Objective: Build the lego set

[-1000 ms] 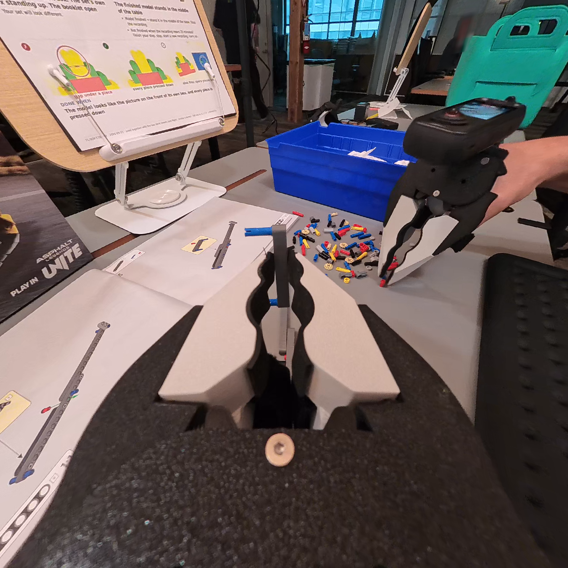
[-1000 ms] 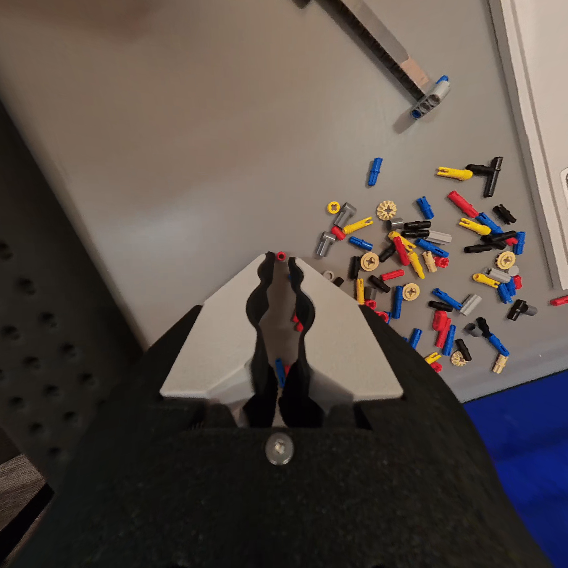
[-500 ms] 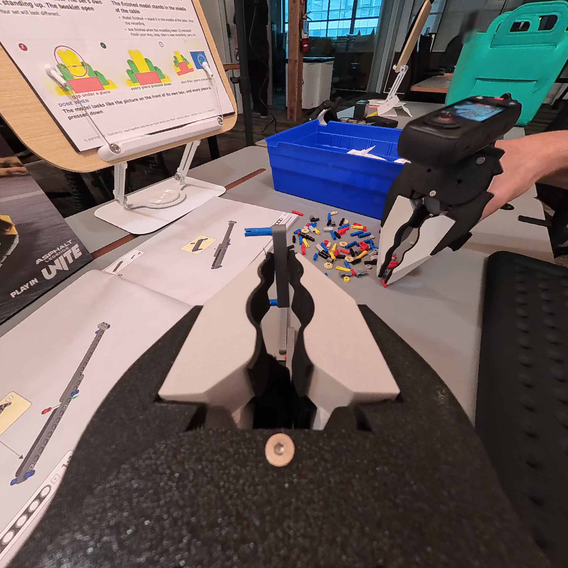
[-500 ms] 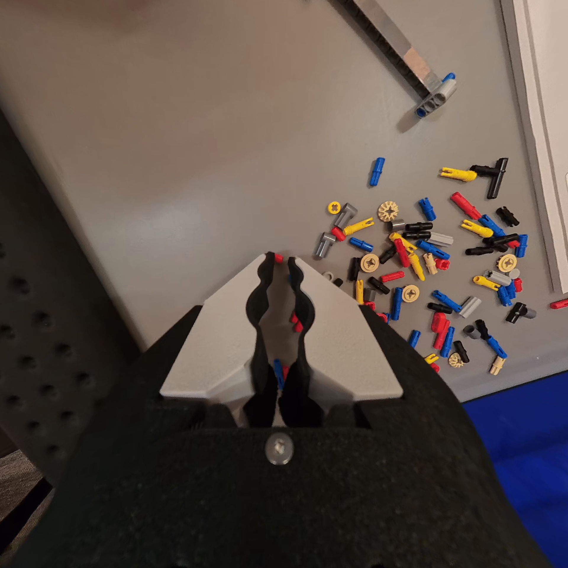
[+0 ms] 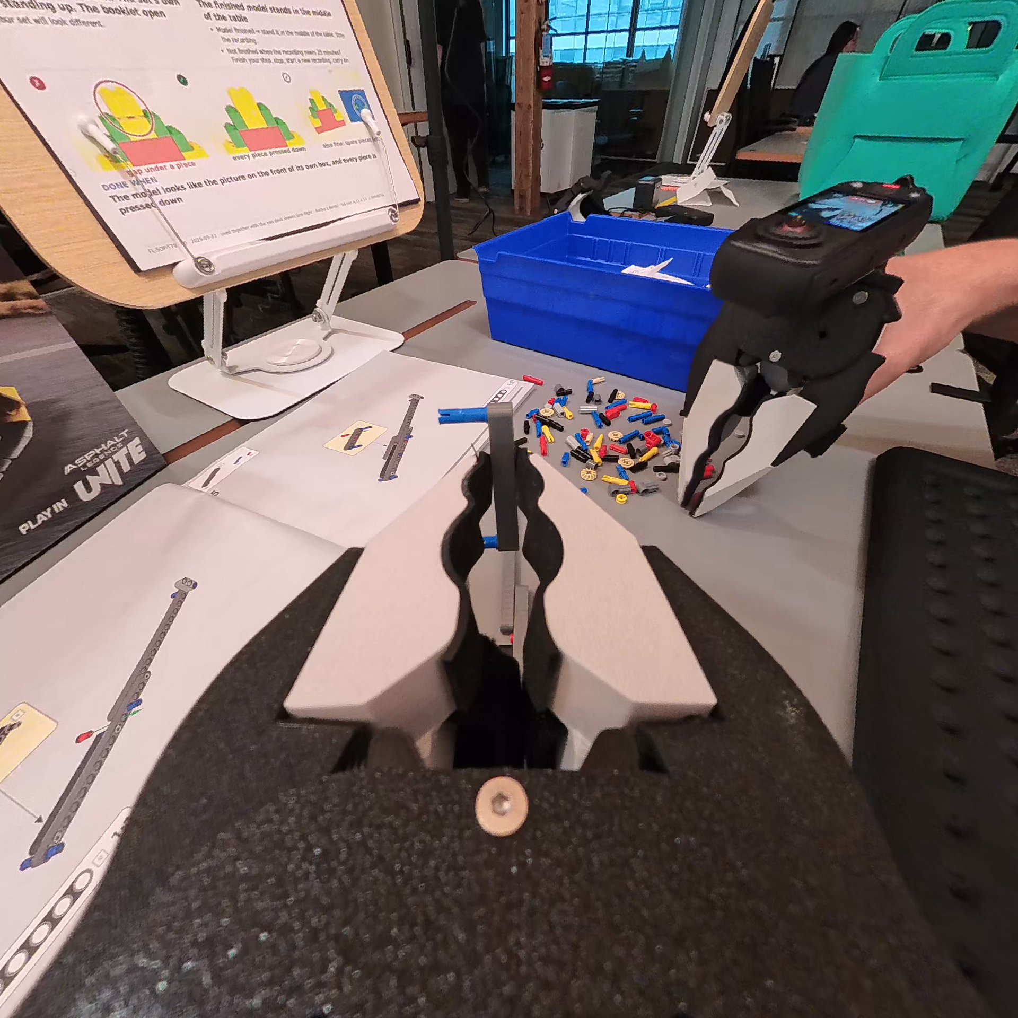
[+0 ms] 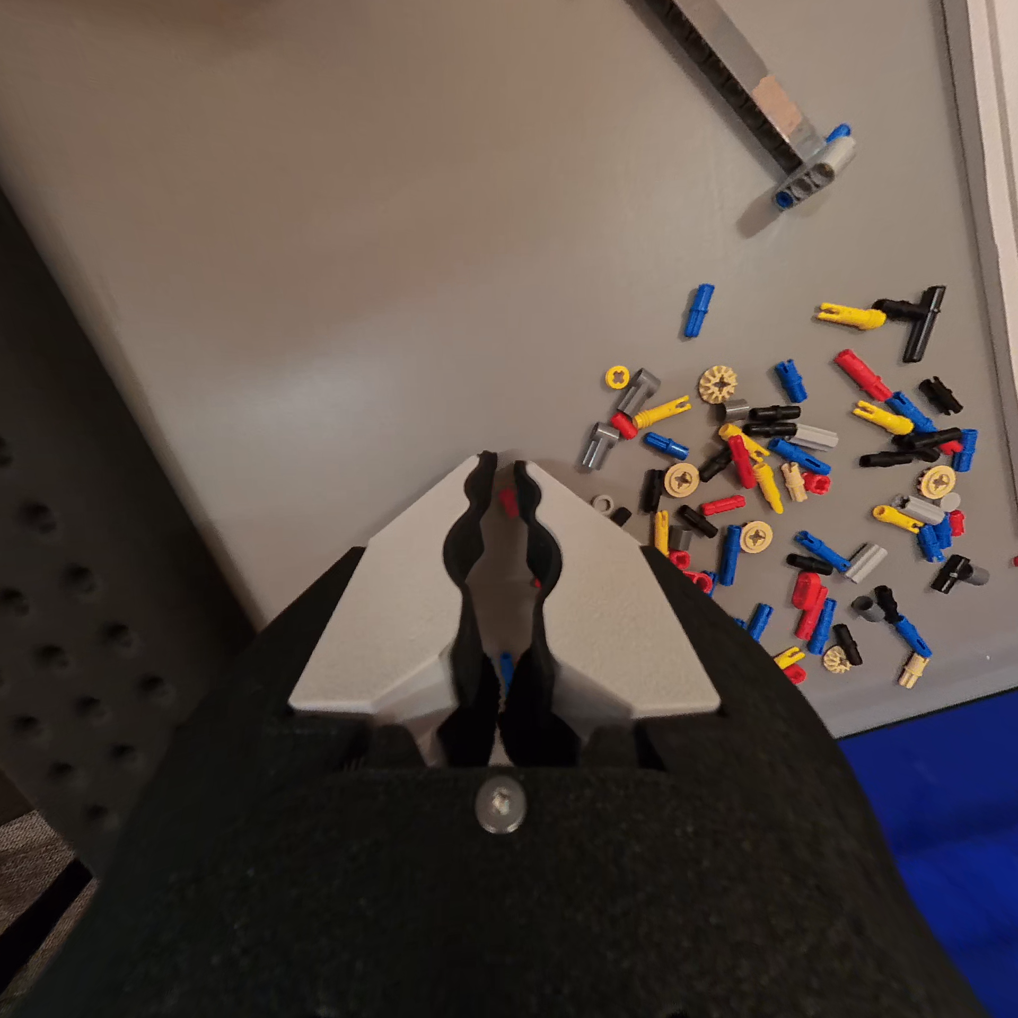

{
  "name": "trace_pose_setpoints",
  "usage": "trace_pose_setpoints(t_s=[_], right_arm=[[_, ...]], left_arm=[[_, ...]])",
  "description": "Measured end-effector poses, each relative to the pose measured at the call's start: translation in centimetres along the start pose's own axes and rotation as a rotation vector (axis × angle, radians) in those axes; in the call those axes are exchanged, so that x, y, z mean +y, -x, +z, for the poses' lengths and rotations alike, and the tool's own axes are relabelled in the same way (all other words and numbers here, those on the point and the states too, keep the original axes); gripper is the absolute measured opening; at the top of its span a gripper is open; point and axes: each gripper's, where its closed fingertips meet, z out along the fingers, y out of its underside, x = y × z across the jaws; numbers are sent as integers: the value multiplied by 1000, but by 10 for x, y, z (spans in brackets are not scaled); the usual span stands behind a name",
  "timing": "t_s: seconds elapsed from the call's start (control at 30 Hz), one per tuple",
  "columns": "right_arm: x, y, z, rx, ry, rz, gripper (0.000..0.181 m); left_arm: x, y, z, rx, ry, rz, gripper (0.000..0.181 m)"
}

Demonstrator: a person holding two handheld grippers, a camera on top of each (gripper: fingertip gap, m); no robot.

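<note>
Grey table (image 6: 330,275) unchanged; right gripper (image 6: 504,468) has lifted its red pin (image 6: 508,502).

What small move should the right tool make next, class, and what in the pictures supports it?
Probably carry the red pin across to the grey beam. The right tool is shut on that pin beside the loose pieces, and the left tool holds the beam upright.

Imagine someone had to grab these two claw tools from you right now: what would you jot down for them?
Left gripper: shut on the long grey beam, held upright, blue pins already in it.
Right gripper: nearly closed on a small red pin, tips low at the near edge of the loose parts pile on the grey table.
Instruction booklet lies open to the left.
Left to do: fit the red pin into the beam, then carry on building.
</note>
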Motion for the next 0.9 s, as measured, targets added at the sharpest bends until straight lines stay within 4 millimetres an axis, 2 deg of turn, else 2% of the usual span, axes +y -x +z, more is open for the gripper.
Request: trace_pose_setpoints(t_s=[0.17,0.3,0.4,0.47,0.53,0.6,0.7,0.8,0.9], right_arm=[[-3,1,-1,32,-13,-39,1],[-21,2,-12,139,-109,-143,0],[-25,9,-14,205,-122,-196,0],[-18,6,-22,226,-120,-151,3],[1,0,-35,202,-115,-6,13],[11,-2,-43,140,-169,155,14],[7,1,-32,138,-270,176,13],[8,2,-15,160,-260,192,13],[10,5,-8,152,-246,272,15]], left_arm=[[3,-3,2,15,16,5,7],[9,-11,5,51,51,15,7],[15,-15,7,63,83,29,7],[16,-17,8,66,90,39,7],[17,-17,8,63,91,49,7],[17,-18,8,60,93,58,7],[16,-21,8,71,93,56,7],[18,-24,9,72,98,69,7],[18,-21,9,48,100,102,7]])
